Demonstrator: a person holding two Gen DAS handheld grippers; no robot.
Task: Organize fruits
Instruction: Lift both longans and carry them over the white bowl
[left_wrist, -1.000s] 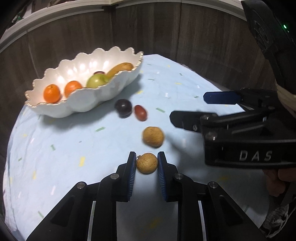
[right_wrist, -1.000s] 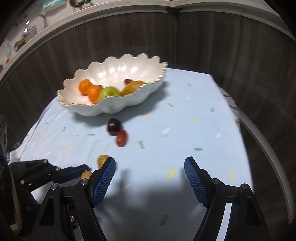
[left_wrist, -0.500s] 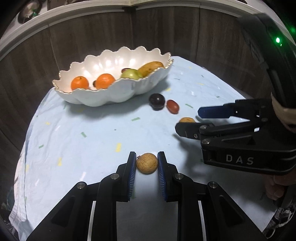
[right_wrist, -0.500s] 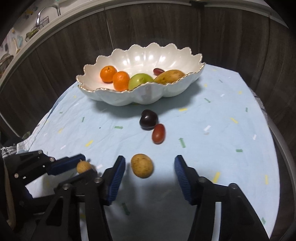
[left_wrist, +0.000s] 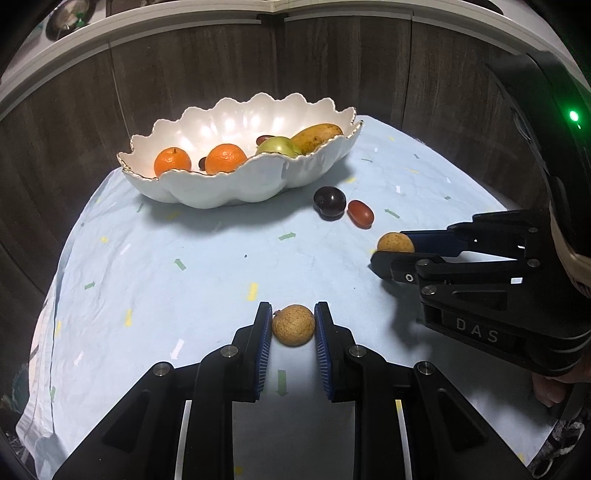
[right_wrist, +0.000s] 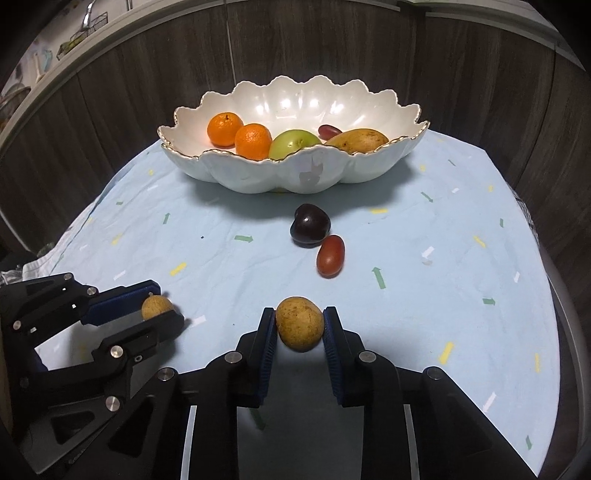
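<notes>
right gripper (right_wrist: 300, 326) has just been closing its jaws since the earlier frame, and its pads now press both sides of a tan speckled fruit (right_wrist: 300, 328) low over the cloth. left gripper (left_wrist: 293, 325) is clamped on a round brown fruit (left_wrist: 293, 325), same grip as before. dark plum (right_wrist: 309, 224) and red grape (right_wrist: 330, 256) lie touching on the blue tablecloth (right_wrist: 443, 258), just in front of the scalloped white bowl (right_wrist: 295, 173) holding two oranges (right_wrist: 238, 134), green apple, mango.
</notes>
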